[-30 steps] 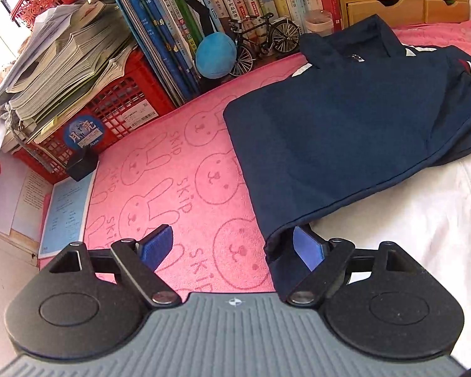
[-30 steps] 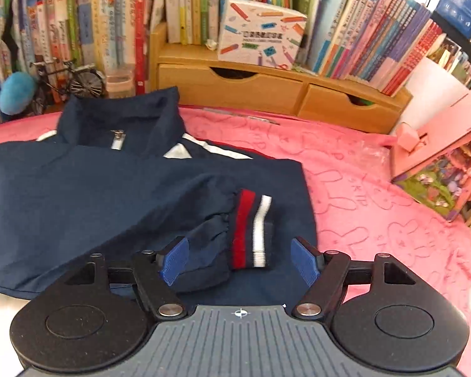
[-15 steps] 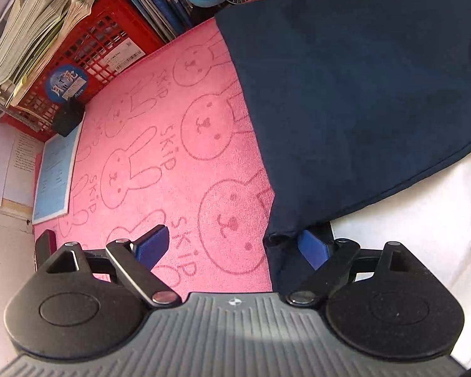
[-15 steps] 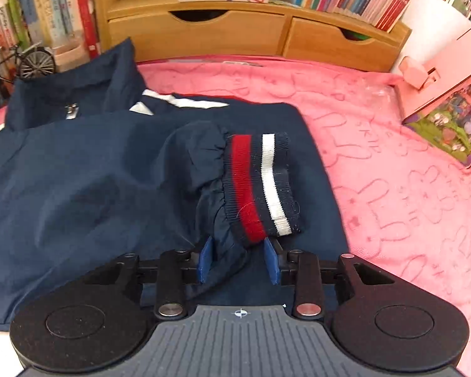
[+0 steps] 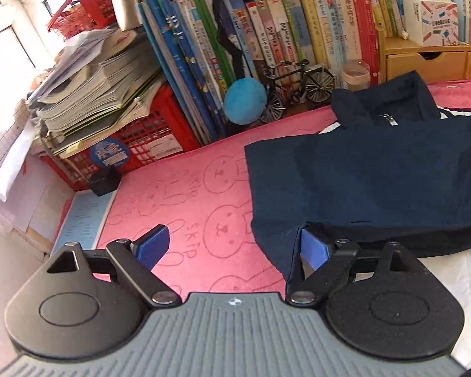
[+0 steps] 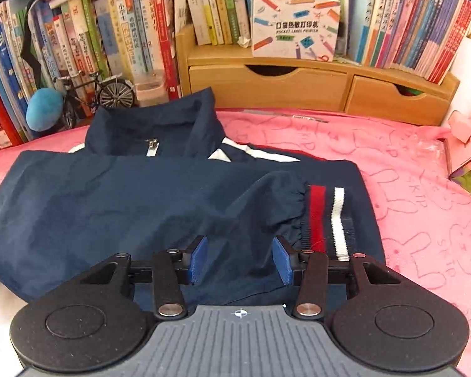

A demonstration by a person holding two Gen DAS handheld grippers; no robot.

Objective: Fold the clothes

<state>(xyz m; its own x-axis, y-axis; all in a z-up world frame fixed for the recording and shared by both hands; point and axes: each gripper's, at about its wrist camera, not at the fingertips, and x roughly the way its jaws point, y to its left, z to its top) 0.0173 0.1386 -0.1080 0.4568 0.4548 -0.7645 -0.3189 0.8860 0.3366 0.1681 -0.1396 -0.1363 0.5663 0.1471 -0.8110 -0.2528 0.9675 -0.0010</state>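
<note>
One jacket (image 6: 135, 194) on the towel (image 6: 424, 220); behind it one model bicycle (image 6: 94, 94), two drawers (image 6: 267, 84), one printer box (image 6: 295, 28), two red crates (image 5: 141, 138).

Both wrist cams low, close, facing bookshelf; share jacket (image 5: 376, 172) (image 6: 135, 194) & toy bicycle (image 5: 298, 84) (image 6: 94, 91).

Jacket (image 6: 147, 201) on blanket (image 6: 417, 194), before books (image 6: 135, 40)

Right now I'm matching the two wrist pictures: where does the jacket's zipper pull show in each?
Left wrist: the zipper pull is upper right, below the collar, right of the toy bicycle.
Right wrist: the zipper pull is upper left of centre, below the collar, right of the toy bicycle.
Shared landmark: the toy bicycle by the books.
</note>
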